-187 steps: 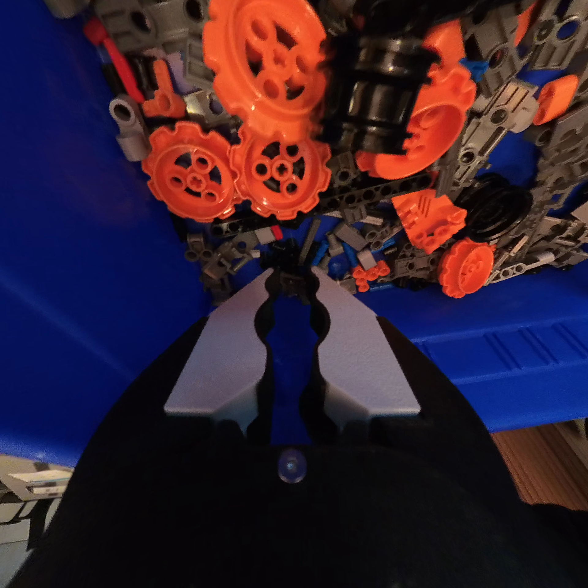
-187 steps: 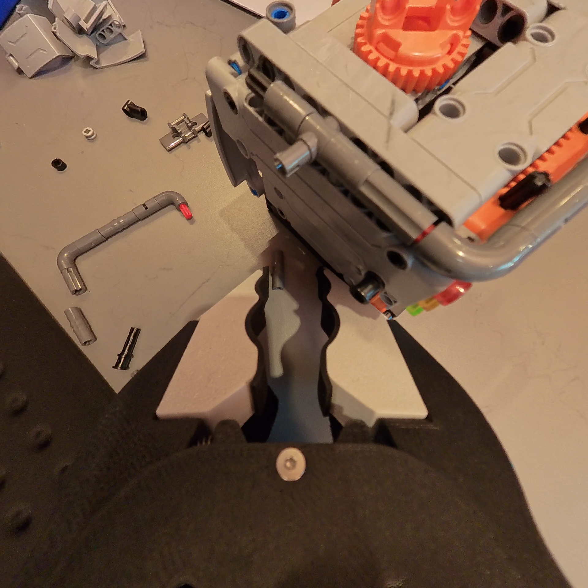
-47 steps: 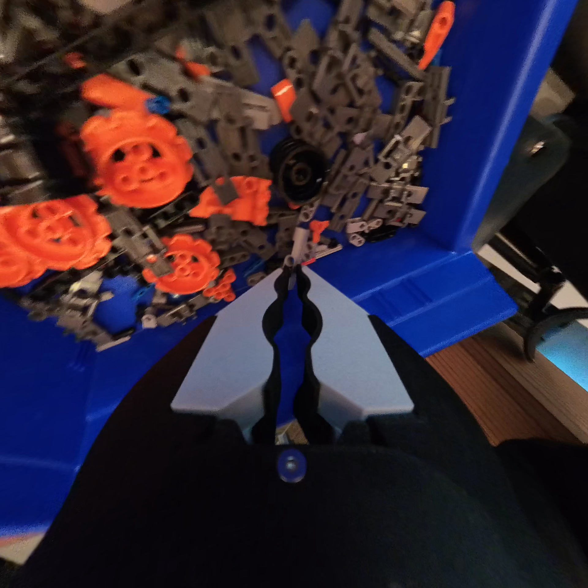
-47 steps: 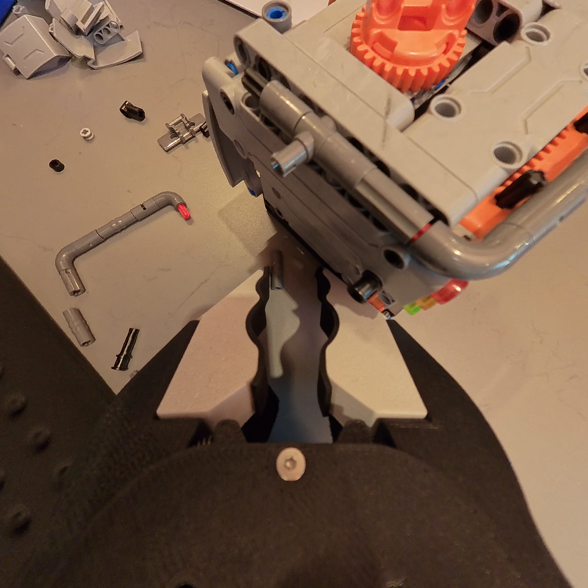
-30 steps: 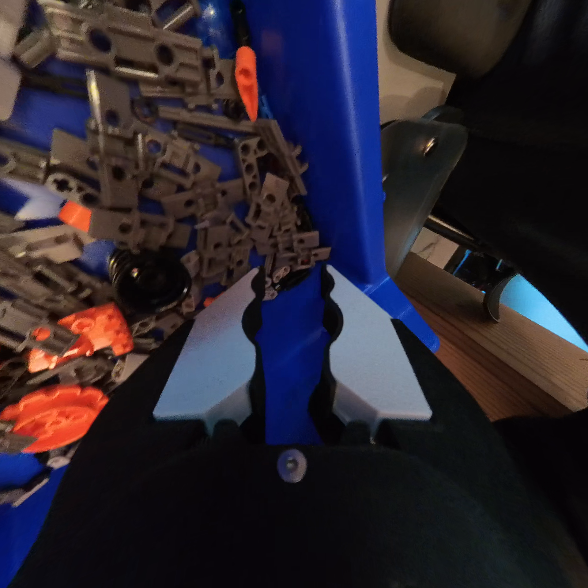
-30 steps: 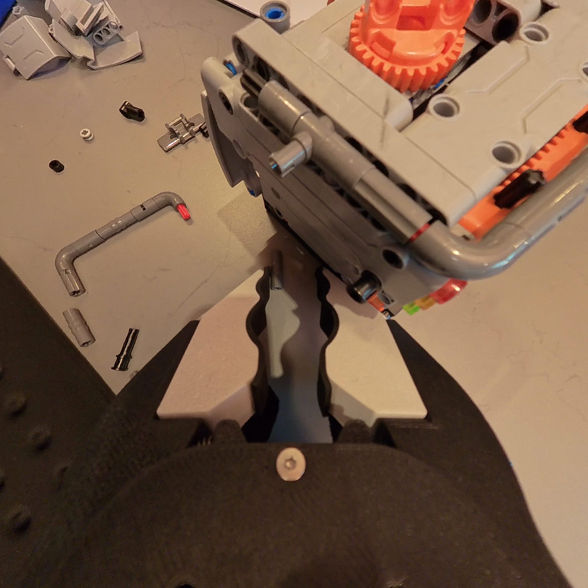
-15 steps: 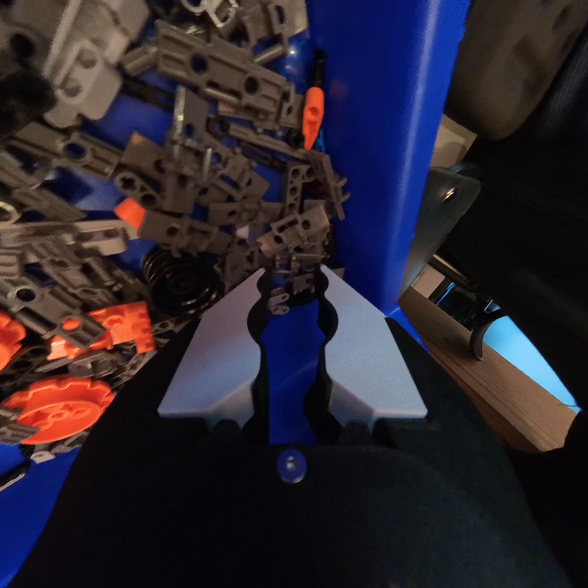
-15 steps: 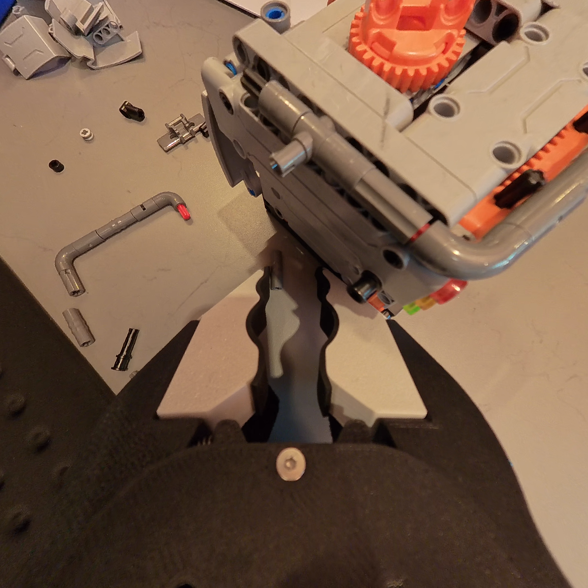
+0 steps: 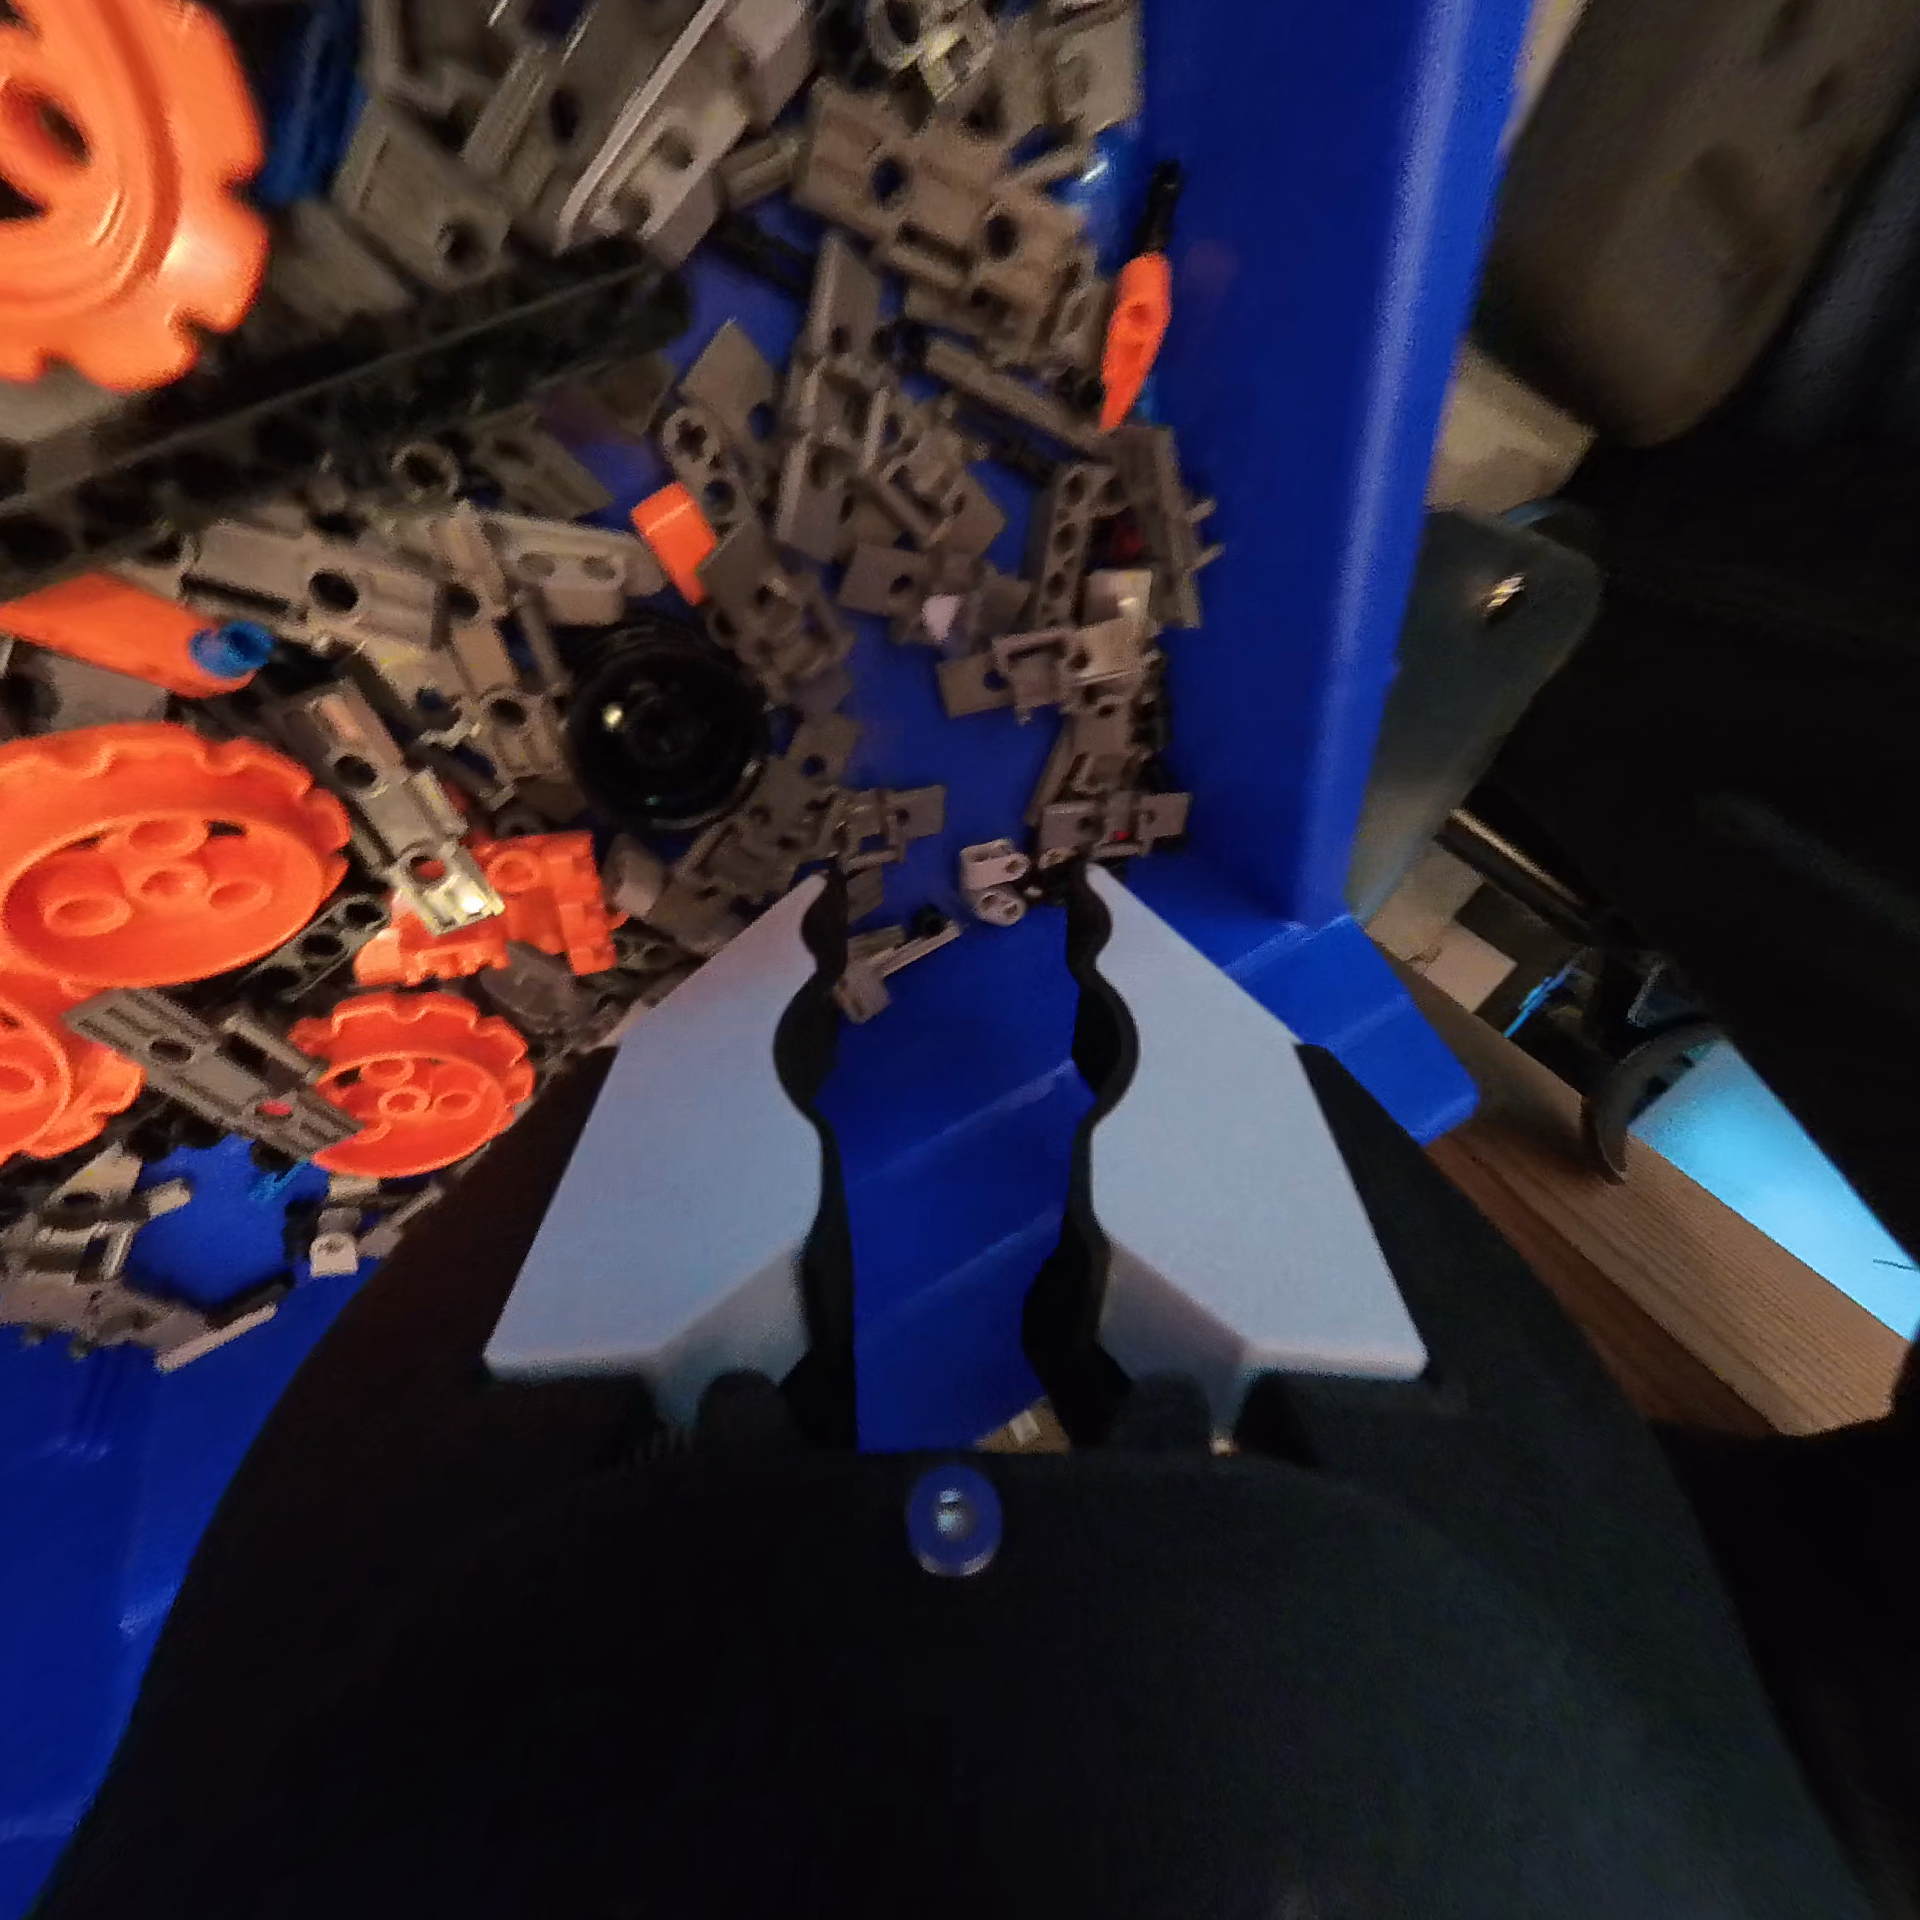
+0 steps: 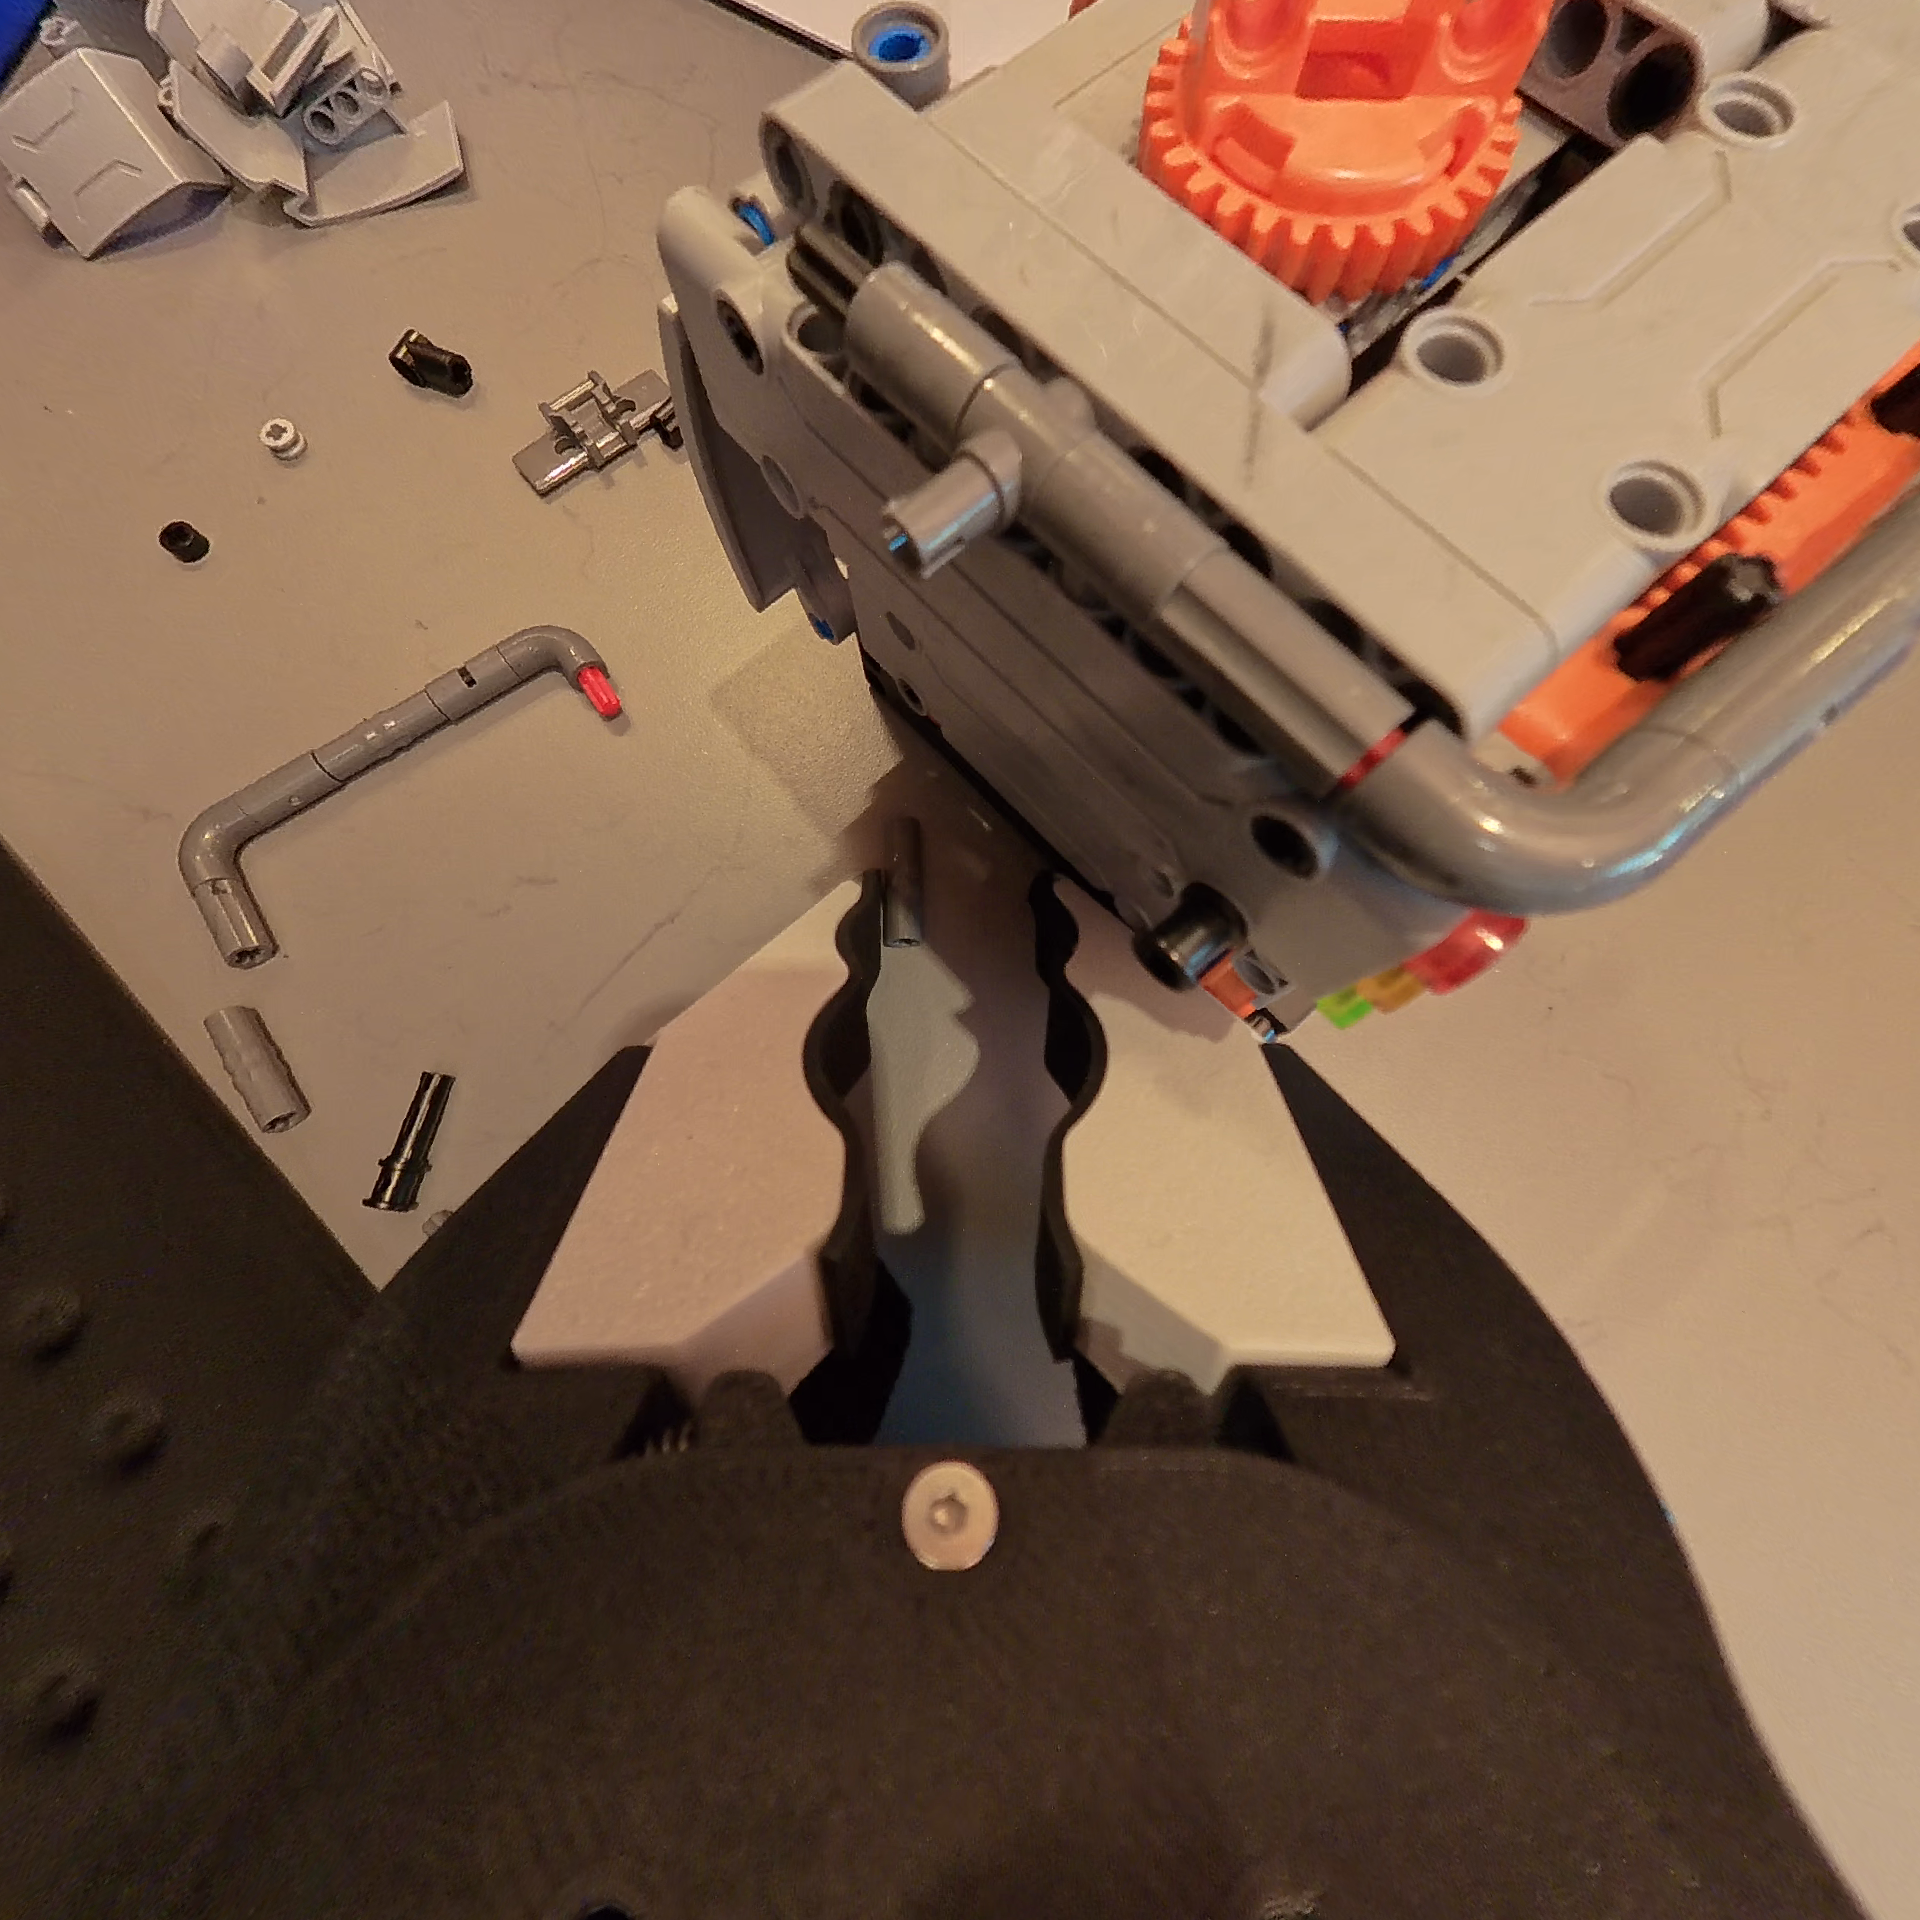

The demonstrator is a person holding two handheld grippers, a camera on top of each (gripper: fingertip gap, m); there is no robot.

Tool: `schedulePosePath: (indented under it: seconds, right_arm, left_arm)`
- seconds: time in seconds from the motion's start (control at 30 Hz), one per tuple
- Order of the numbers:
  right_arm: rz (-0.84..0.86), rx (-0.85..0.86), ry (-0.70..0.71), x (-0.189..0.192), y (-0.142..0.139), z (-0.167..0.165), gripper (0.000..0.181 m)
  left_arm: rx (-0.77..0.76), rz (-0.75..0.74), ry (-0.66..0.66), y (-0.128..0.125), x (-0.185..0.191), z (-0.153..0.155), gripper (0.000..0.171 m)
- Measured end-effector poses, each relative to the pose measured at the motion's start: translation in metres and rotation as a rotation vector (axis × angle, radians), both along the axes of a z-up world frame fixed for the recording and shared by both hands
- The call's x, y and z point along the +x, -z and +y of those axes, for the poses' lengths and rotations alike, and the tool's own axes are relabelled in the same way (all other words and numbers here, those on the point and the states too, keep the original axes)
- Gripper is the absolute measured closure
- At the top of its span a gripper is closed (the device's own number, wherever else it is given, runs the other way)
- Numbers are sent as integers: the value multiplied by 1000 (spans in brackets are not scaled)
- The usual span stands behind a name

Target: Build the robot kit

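- Two grippers are working apart: the left gripper (image 9: 951, 914) is gaping wide over a blue bin (image 9: 1288, 520), gripping nothing; a small grey connector (image 9: 992, 881) is lying just ahead, between its tips.
- The right gripper (image 10: 956, 894) is partly parted, pinching nothing I can see, with a short grey pin (image 10: 902, 883) lengthwise by its left finger and the grey model (image 10: 1195, 468) ahead-right.

Loose parts (image 9: 852, 582) are heaped in the bin (image 9: 1299, 416), against its right wall. On the table (image 10: 1558, 1195), the assembly (image 10: 1247, 499) stands right of the bent pipe (image 10: 364, 748), with small pins (image 10: 410, 1143) scattered left.

Left wrist view looks closely into bin (image 9: 1299, 520); right, tabletop (image 10: 468, 852).
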State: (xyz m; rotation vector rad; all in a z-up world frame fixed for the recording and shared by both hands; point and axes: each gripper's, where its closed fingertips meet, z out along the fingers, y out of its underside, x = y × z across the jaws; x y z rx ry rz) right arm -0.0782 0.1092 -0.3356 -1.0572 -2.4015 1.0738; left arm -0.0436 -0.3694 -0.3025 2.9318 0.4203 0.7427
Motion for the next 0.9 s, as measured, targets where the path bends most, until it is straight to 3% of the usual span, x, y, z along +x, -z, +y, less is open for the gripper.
schedulePosePath:
  seconds: [0.27,0.5,0.73,0.9]
  right_arm:
    - [2,2,0,0,0,0,154]
    - [2,2,0,0,0,0,154]
    - [1,1,0,0,0,0,154]
    - [1,1,0,0,0,0,154]
  left_arm:
    - [135,-30,16,12,27,42,134]
    - [62,-18,25,26,29,33,155]
    - [-10,11,12,22,13,10,156]
    - [-36,-7,3,19,10,-2,146]
